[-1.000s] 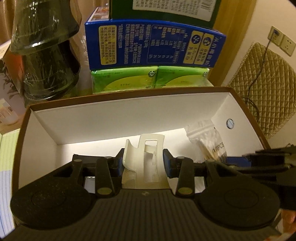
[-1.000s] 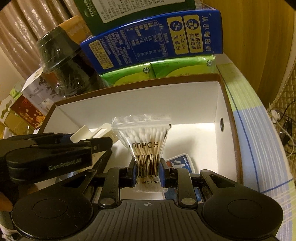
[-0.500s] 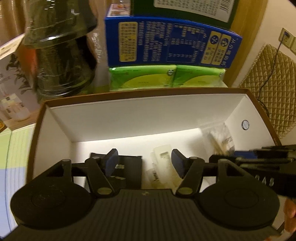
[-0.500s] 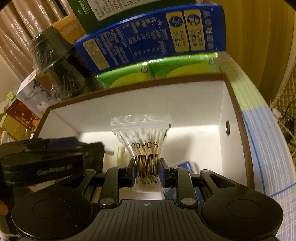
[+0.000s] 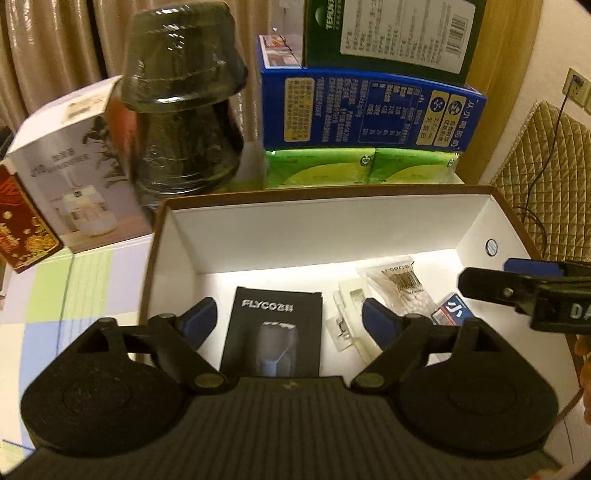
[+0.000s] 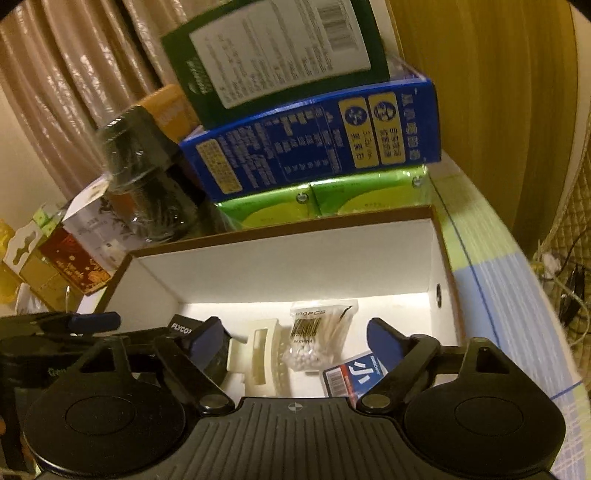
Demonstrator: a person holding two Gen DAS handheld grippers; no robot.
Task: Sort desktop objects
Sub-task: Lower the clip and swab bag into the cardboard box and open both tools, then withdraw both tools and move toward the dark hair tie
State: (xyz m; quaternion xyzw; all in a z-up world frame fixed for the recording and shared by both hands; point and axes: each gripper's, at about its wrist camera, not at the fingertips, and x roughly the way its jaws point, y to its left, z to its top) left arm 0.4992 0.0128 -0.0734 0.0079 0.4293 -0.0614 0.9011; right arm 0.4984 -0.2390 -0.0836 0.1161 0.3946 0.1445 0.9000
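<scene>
Item 1: open cardboard box (image 5: pixel 255 236), brown outside, white inside, standing on the counter (image 5: pixel 74 291) under a pastel checked cloth.

Contents, lying flat on the box floor:
- black FLYCO shaver carton (image 5: pixel 273 328), toward the left;
- cream plastic clip-shaped holder (image 6: pixel 260 356), just right of the carton;
- clear zip bag of cotton swabs (image 6: pixel 319 338) marked "100PCS", beside the holder;
- small blue-and-white card pack (image 6: pixel 351 373), near the right wall.

Item 2: left claw (image 5: pixel 288 317), above the box over the shaver carton; jaws opening, nothing between them.

Item 3: right claw (image 6: pixel 295 341), above the swab bag and holder; jaws opening, released, pads clear of both.

Behind the box: paired green packets (image 5: pixel 362 166), a blue printed carton (image 5: pixel 369 110) on them, a dark green box (image 5: pixel 388 33) on top; a stack of dark wrapped bowls (image 5: pixel 181 122) to the left; a white humidifier box (image 5: pixel 66 166) beyond that.
</scene>
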